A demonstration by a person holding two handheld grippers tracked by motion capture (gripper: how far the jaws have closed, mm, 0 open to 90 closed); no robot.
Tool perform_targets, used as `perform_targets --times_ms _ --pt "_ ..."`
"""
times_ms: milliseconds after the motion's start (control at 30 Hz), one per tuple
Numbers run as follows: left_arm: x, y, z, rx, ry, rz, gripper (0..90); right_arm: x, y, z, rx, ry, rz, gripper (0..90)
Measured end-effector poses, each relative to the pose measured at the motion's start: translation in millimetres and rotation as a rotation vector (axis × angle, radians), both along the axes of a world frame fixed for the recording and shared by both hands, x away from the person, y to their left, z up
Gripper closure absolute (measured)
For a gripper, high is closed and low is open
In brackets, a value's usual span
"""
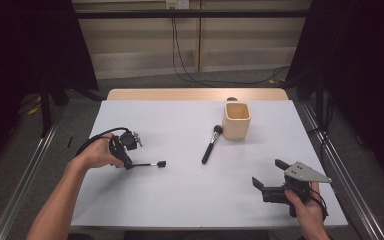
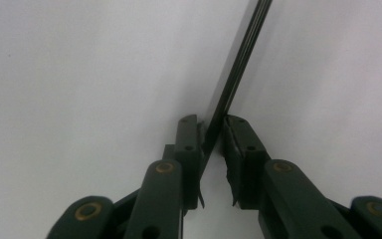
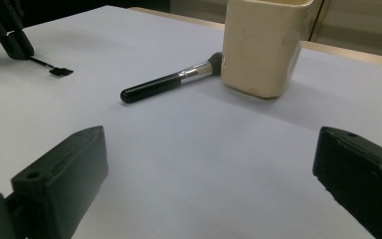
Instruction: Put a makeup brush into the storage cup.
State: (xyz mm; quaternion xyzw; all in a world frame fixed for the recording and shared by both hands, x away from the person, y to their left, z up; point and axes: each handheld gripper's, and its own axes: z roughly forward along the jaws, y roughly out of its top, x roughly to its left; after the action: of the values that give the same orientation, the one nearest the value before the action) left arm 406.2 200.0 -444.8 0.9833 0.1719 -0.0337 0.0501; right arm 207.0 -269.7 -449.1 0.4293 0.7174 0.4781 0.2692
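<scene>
High view: the left tongs (image 1: pixel 130 162) lie low on the white bench (image 1: pixel 180 200), well to the left of the cream cup (image 1: pixel 237 120), and pinch the handle end of a thin black brush (image 1: pixel 150 164) whose small flat head points toward the cup. A thicker makeup brush (image 1: pixel 211 144) lies just left of the cup, its bristles almost against the cup's base. The right tongs (image 1: pixel 267 181) hover in front of the cup and to its right, released.

Left gripper view: the pads are clenched on the thin black brush (image 2: pixel 236 69), which runs away as a narrow stem over the bench.

Right gripper view: both jaws stand wide apart with nothing between them; the cup (image 3: pixel 263 45) and makeup brush (image 3: pixel 166 82) lie ahead.

The thin brush looks light, stiff and slim, likely to pivot in a pinch at its end; a hold nearer mid-stem should steady it.
</scene>
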Motion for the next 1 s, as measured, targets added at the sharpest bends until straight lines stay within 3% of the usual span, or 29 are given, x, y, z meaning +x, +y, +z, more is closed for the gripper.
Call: perform_targets --times_ms 167,367,500,733,1000 --pt "0.8 -0.4 -0.2 0.0 0.019 0.028 85.5 0.4 0.2 -0.2 0.002 0.002 -0.003 0.4" --pt "0.7 -0.7 0.4 0.008 0.014 0.055 85.7 0.9 0.3 -0.7 0.01 0.013 0.001 0.4" --pt "-0.5 1.4 0.7 -0.011 0.004 0.054 85.8 0.8 0.3 -0.3 0.013 0.011 0.0 0.4" --pt "-1.8 12.9 0.2 -0.097 0.002 0.119 85.8 0.9 -0.4 -0.5 0.012 0.012 -0.004 0.4" --pt "-1.8 22.9 -0.5 -0.165 0.003 0.153 85.8 1.6 0.3 -0.6 0.008 0.011 0.0 0.4"
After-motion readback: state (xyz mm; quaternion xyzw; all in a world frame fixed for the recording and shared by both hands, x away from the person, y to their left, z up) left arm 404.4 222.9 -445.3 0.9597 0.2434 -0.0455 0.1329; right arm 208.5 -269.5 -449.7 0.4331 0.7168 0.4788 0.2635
